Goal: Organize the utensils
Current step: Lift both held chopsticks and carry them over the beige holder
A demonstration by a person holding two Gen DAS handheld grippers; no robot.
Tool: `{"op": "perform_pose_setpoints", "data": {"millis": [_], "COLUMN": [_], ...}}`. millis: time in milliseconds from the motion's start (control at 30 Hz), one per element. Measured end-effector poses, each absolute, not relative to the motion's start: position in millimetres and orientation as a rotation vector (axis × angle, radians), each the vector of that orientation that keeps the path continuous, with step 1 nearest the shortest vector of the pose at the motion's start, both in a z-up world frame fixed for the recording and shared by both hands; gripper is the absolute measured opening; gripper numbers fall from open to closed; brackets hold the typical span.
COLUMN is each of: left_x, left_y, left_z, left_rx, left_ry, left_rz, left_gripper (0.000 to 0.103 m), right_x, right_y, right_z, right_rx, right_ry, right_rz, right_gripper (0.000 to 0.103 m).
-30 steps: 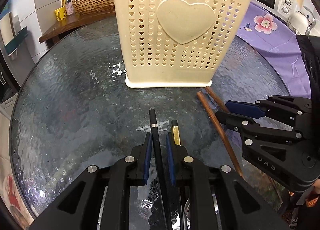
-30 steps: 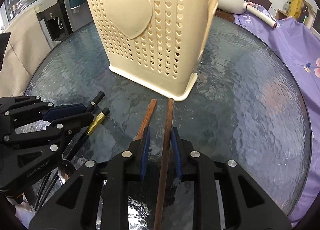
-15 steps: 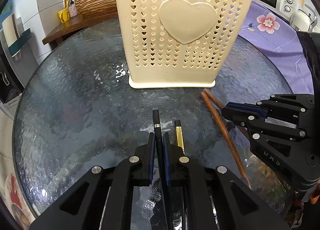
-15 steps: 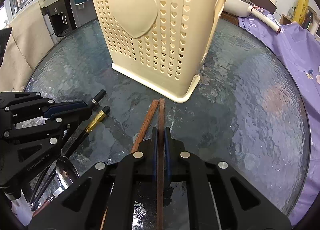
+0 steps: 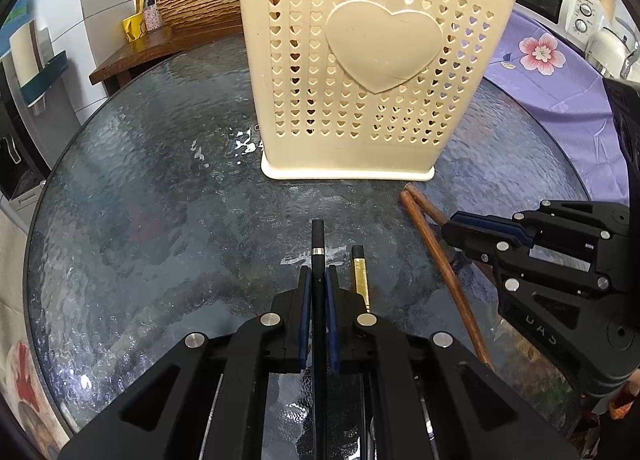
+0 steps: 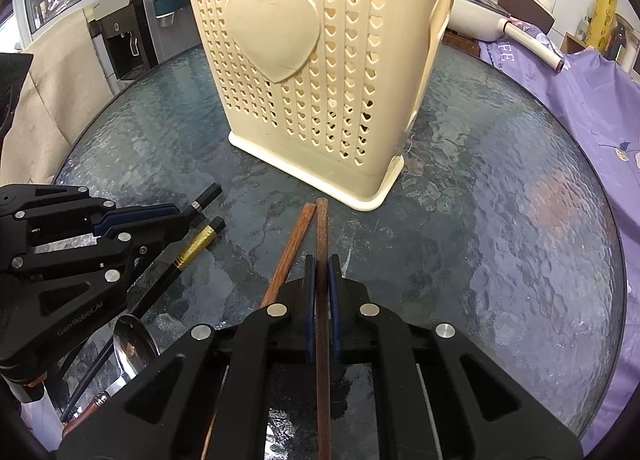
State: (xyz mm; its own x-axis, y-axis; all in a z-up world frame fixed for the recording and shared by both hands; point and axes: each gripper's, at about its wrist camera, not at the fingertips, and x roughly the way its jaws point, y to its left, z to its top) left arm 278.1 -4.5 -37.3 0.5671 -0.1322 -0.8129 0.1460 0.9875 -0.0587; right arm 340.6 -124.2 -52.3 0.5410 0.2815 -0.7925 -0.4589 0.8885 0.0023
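A round, rippled glass table [image 5: 132, 188] holds a cream plastic utensil basket [image 5: 360, 72], upright, pierced with small hearts and bearing one large raised heart. In front of it, the left gripper [image 5: 316, 292] pinches a black chopstick with a silver band [image 5: 318, 244]; its gold-banded mate [image 5: 360, 272] lies just beside. The right gripper [image 6: 319, 280] clamps one dark brown wooden chopstick [image 6: 321, 228], its partner [image 6: 292, 244] alongside. A metal spoon [image 6: 132, 340] rests near the left gripper.

Bright, sharp pictures; fisheye-bent edges; glare on the glass table [image 5: 168, 180].
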Motion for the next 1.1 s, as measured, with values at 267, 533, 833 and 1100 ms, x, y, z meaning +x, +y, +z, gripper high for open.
{"op": "perform_pose_setpoints", "data": {"millis": [267,533,833,1100], "left_x": [277.4,261.9,244.9,222.9], "left_y": [11.1,24.7,26.6,30.3], "left_z": [-32.4,2.1,40.4,73.2], "left_rx": [-0.045,-0.091,-0.105,-0.1], "left_ry": [0.934,0.833,0.729,0.638], "left_rz": [-0.17,-0.188,-0.205,-0.237], "left_gripper": [0.007,0.007,0.007,0.007], "right_x": [329.1,312.0,295.2,273.7], "right_y": [-127.6,-148.7,-169.7,-184.1], "right_z": [-43.5,-8.8,32.3,63.4], "right_rx": [-0.176,-0.089,-0.025,-0.001], "right_ry": [0.853,0.723,0.591,0.498], "right_rz": [0.468,0.53,0.559,0.583], "right_gripper": [0.007,0.007,0.007,0.007]}}
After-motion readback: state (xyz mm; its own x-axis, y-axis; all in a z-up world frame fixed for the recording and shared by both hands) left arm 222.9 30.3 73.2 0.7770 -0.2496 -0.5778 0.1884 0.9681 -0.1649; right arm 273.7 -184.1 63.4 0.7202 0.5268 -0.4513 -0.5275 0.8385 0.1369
